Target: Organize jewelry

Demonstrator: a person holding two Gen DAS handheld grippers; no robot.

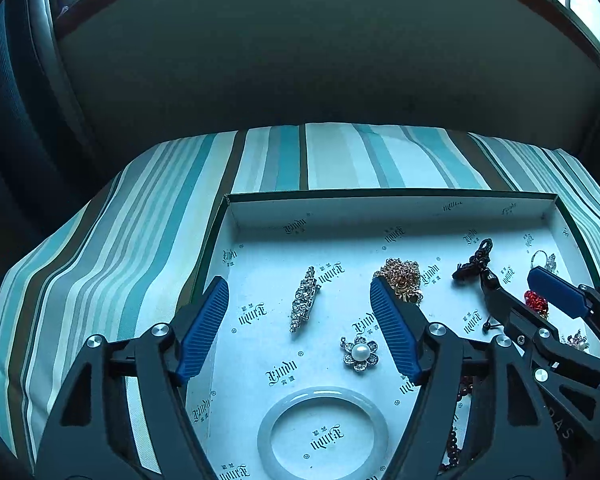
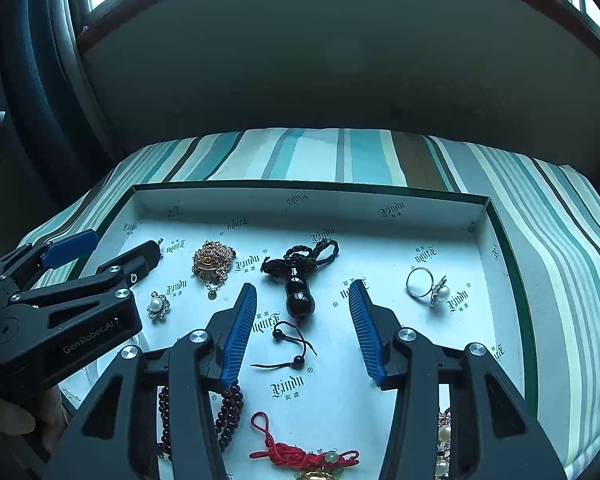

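Box: shallow white-lined tray w/ dark green rim, printed logos all over, sits on striped cloth; surface underneath hidden.
Contents: 1 rhinestone bar brooch, 1 pearl flower brooch, 1 pale jade bangle, 1 gold chain heap, 1 black gourd pendant on braided cord, 1 pearl ring, 1 red knotted tassel charm, dark red bead strand, some pearl pieces at rt edge, partly hidden.
Left claw: jaws wide apart, nothing held; bar brooch lies between fingers, untouched; flower brooch + bangle just below.
Right claw: approx half open, empty; gourd pendant between tips, not pinched; its loose cord ends lie lower in the gap.
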